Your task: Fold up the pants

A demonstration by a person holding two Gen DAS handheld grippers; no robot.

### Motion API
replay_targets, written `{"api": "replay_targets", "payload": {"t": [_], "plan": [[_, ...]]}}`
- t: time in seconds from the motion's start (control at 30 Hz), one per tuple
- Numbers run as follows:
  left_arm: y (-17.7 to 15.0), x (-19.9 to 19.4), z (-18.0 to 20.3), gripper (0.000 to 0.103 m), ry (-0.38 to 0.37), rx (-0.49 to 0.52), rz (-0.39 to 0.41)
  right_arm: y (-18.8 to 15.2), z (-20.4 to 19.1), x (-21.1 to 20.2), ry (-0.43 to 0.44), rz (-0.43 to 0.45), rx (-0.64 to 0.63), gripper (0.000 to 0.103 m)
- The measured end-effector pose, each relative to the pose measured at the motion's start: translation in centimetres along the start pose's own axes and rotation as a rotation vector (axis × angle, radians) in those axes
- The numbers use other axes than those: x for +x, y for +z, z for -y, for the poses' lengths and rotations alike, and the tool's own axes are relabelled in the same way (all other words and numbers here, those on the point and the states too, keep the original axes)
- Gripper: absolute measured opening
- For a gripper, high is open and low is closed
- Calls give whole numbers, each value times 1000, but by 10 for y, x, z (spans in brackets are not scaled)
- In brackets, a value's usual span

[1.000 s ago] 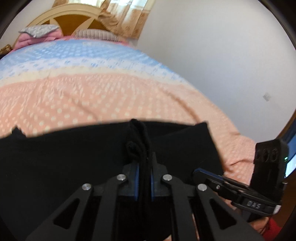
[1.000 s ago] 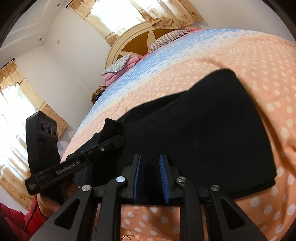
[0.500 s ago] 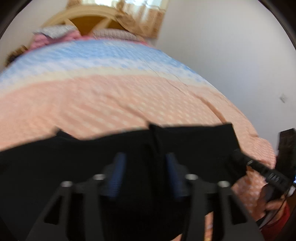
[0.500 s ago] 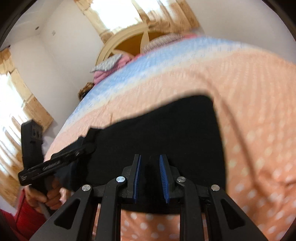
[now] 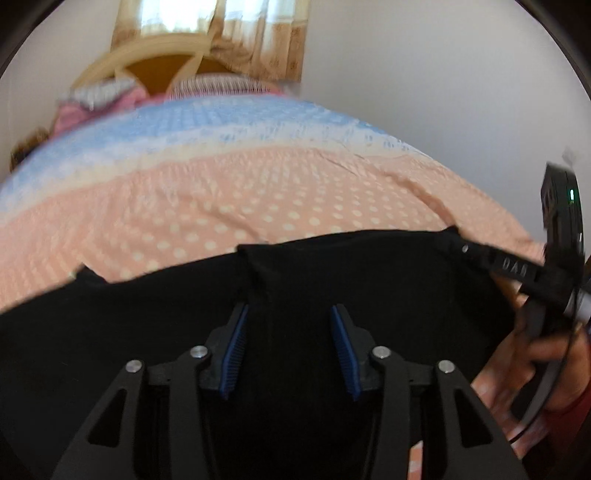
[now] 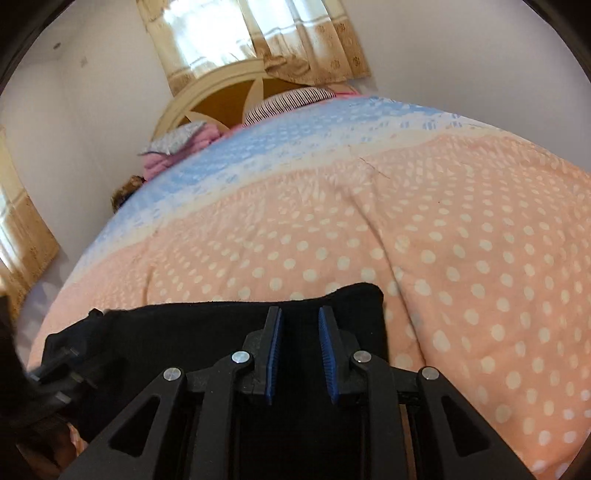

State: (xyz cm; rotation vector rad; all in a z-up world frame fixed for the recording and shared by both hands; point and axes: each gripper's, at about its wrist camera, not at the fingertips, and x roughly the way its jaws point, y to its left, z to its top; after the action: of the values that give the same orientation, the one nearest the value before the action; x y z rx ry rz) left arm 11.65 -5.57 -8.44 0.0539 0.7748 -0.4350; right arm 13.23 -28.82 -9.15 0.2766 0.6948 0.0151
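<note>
A bedroom: a bed (image 6: 461, 236) under a peach dotted cover, blue toward the headboard (image 6: 221, 96) at 12 o'clock, curtains (image 6: 258, 33) behind. The black pants (image 5: 351, 280) lie flat along the near edge, at 6 o'clock in both views, looking folded into a broad band.

The left gripper (image 5: 288, 347) hovers over them, fingers spread, a raised crease between the pads but not pinched. The right gripper (image 6: 301, 354) has its fingers slightly parted over the cloth's right end; nothing seems clamped.

The step looks like a fold just laid down. Next calls for regrasping an end for another fold. No containers are visible.
</note>
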Motion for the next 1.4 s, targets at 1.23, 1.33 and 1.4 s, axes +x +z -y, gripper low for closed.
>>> {"api": "replay_targets", "payload": {"t": [1.23, 1.33, 1.4], "plan": [[-105, -117, -269, 48, 362, -664, 94, -74, -230, 0, 334, -57, -339, 23], [-105, -117, -270, 40, 344, -679, 94, -78, -234, -3, 349, -64, -353, 23], [-103, -119, -269, 32, 332, -687, 96, -78, -231, -3, 346, -67, -343, 23]]}}
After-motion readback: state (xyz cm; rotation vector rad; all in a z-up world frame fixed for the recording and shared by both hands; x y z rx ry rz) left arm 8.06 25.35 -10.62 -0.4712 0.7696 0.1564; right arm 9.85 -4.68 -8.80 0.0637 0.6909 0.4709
